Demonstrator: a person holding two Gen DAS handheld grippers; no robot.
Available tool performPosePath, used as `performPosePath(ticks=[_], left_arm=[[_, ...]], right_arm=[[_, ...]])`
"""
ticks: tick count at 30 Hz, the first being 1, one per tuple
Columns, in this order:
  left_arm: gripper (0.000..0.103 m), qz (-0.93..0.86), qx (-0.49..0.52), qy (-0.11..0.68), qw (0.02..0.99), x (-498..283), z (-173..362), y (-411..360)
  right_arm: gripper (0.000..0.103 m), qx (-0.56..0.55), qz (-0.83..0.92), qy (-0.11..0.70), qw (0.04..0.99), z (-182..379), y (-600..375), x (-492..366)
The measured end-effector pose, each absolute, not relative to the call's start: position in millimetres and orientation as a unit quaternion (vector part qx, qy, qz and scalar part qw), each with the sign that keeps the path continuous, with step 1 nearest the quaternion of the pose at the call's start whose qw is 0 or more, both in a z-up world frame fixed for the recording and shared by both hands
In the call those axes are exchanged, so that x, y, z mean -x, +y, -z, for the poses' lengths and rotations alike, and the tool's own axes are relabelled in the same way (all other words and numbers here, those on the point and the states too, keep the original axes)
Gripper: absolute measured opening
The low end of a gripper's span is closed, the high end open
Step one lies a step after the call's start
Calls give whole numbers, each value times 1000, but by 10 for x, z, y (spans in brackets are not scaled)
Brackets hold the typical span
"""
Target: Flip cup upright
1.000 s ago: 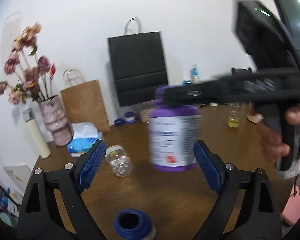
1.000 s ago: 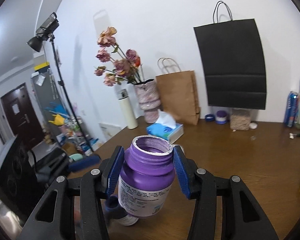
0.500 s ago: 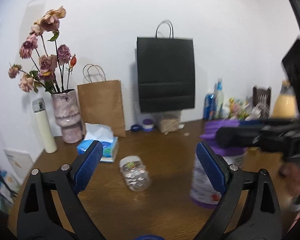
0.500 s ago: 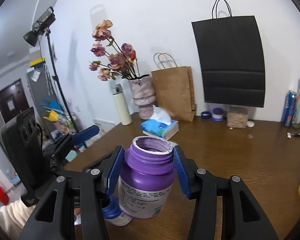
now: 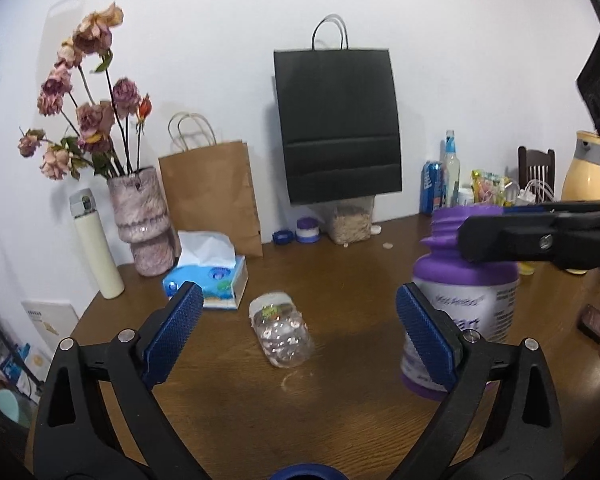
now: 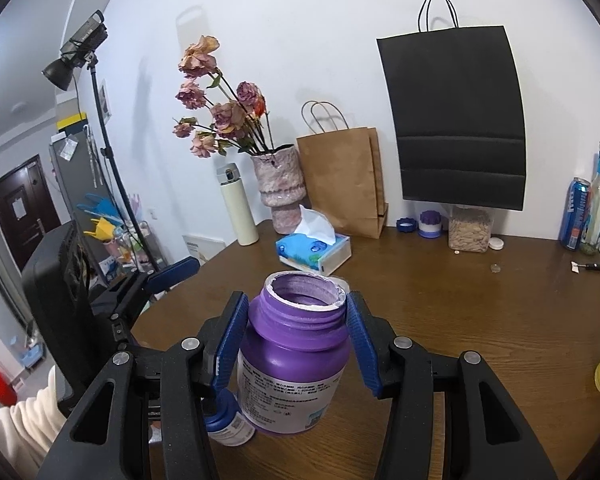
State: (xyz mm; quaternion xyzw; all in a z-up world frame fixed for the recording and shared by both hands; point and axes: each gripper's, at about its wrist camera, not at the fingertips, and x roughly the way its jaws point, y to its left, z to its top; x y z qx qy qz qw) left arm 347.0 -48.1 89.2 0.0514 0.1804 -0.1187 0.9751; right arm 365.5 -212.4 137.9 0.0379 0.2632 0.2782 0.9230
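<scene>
right now we hold the purple bottle (image 6: 296, 356) upright in the right gripper (image 6: 296, 344), jaws closed on its shoulder just under the open threaded mouth. from the left wrist view its base sits at or just above the bench (image 5: 340, 420); we cannot tell whether it touches. our left gripper (image 5: 300, 340) hangs with jaws wide and nothing between them, pointed at a clear jar (image 5: 282, 334) lying on its side in the middle of the bench. by our reading the bottle is the cup here, and it is all but set down.

the risks we see come from the release. the pads grip high and near the neck, so if we open before the base is flat, the bottle could tip or rock. a small blue-capped bottle (image 6: 226, 420) stands just beside its base on the left, touching or nearly so, and a skewed set-down could knock it over. the left jaw also sits close to the bottle's side, and a careless swing toward the lying jar could clip it.
</scene>
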Motion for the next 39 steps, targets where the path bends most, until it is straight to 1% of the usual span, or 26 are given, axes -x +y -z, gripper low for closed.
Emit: performPosePath(ticks=[3,6,10,15,21,23,27,30,32,35,39], left_arm=[[96,115,-51,195,973,-3479,-855,-476],[96,108,-51,178,977,-3335,-912,-485],[96,111,-48,182,976,-3077,-860,-502],[96,120,-33,213,969,-2898,-603,-497],[95,129,-20,248,960,-2983,-347,-518],[87,138,-4,259,956,-2969,-340,-501],[86,170,26,258,951,-2788,-385,-507],[81,188,10,269,945,-2643,-355,-665],[72,181,-19,268,946,-2548,-336,-778],[70,190,-30,269,944,-2421,-351,-834],[70,205,-29,259,943,-2262,-387,-820]], right_arm=[[55,-42,-283,267,920,-1351,-2147,-3654],[55,-36,-284,263,921,-1337,-2139,-3621],[55,-14,-283,250,926,-1336,-2091,-3517],[55,19,-286,256,923,-1240,-1984,-3396],[55,40,-264,284,921,-991,-1925,-3390],[55,39,-262,294,918,-921,-1941,-3375],[55,39,-267,297,916,-855,-1964,-3205],[55,54,-259,297,917,-760,-1945,-3059],[55,53,-249,293,922,-757,-1971,-3010],[55,38,-254,283,924,-838,-2029,-2885],[55,50,-301,276,912,-926,-1930,-2587]])
